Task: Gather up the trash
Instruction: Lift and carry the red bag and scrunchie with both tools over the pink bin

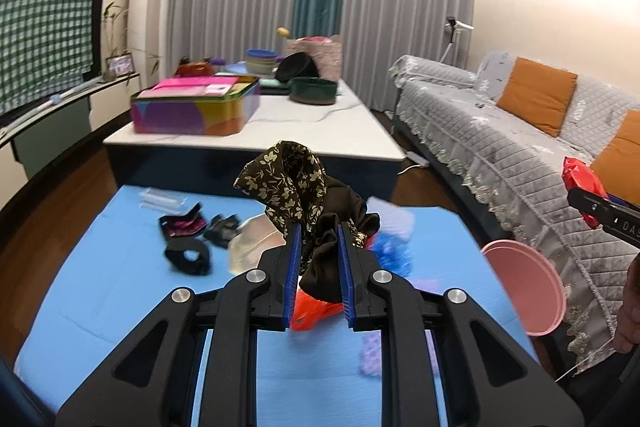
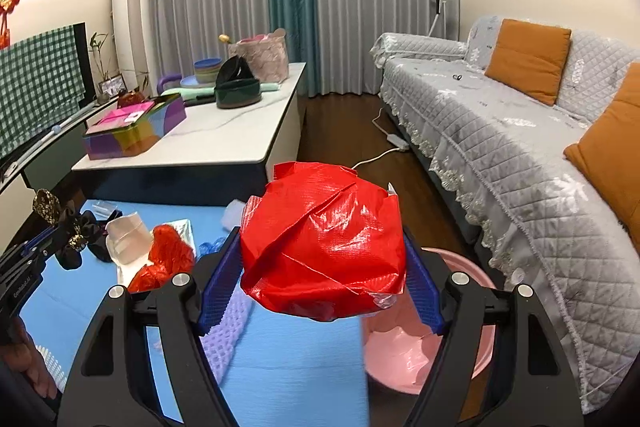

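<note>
My left gripper (image 1: 319,233) is shut on a dark floral cloth (image 1: 298,187), a bunched brown scrap with gold flowers, held above the blue mat (image 1: 120,279). My right gripper (image 2: 324,247) is shut on a crumpled red plastic wrapper ball (image 2: 324,243) that fills the wide gap between its blue pads. A pink basin (image 2: 424,355) stands on the floor just right of the mat, below the red ball. In the left wrist view the basin (image 1: 528,291) shows at the right, and the right gripper with the red wrapper (image 1: 580,183) enters from the right edge.
Loose trash lies on the mat: black cloth pieces (image 1: 188,257), an orange-red plastic scrap (image 2: 164,259), clear packaging (image 2: 128,239), purple foam mesh (image 2: 228,331). Behind stand a white low table (image 2: 224,131) with a colourful box (image 2: 132,131), and a grey sofa (image 2: 500,131) at right.
</note>
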